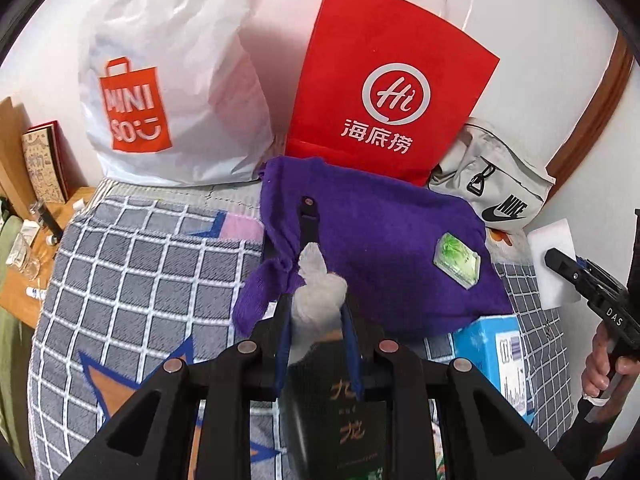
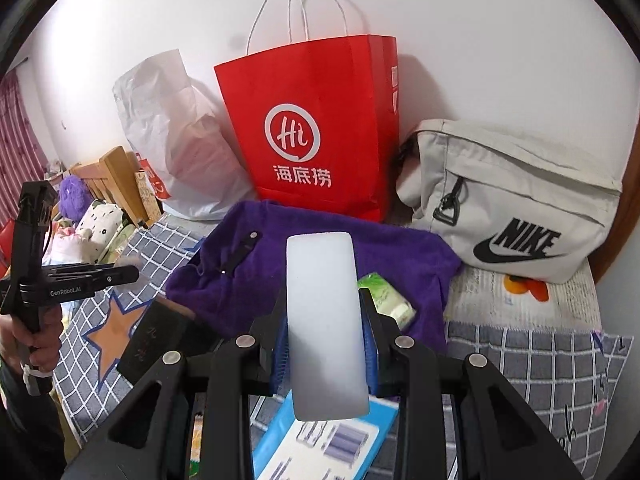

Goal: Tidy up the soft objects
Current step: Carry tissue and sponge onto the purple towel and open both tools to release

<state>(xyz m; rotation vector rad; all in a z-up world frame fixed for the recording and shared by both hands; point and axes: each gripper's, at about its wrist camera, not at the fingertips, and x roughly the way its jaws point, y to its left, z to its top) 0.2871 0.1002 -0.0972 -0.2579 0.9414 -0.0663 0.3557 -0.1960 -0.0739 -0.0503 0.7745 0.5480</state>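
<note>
My left gripper (image 1: 318, 312) is shut on a grey fluffy soft thing (image 1: 318, 284) that sticks out past its blue pads. It hangs over the near edge of a purple towel (image 1: 380, 248) spread on the bed. A dark box with gold characters (image 1: 352, 424) shows just beneath it. My right gripper (image 2: 324, 300) is shut on a white foam block (image 2: 324, 320), held upright over the same purple towel (image 2: 320, 256). A green tissue pack (image 2: 386, 300) and a black strip (image 2: 244, 252) lie on the towel. Each view shows the other gripper at its edge: the left gripper (image 2: 128, 274) and the right gripper (image 1: 556, 260).
A red paper bag (image 1: 384, 92), a white plastic shopping bag (image 1: 172, 80) and a beige sports bag (image 2: 512, 196) stand against the wall behind the towel. A blue box (image 2: 320, 436) lies on the checked blanket (image 1: 140, 280). A wooden side table (image 1: 24, 264) with small items is at left.
</note>
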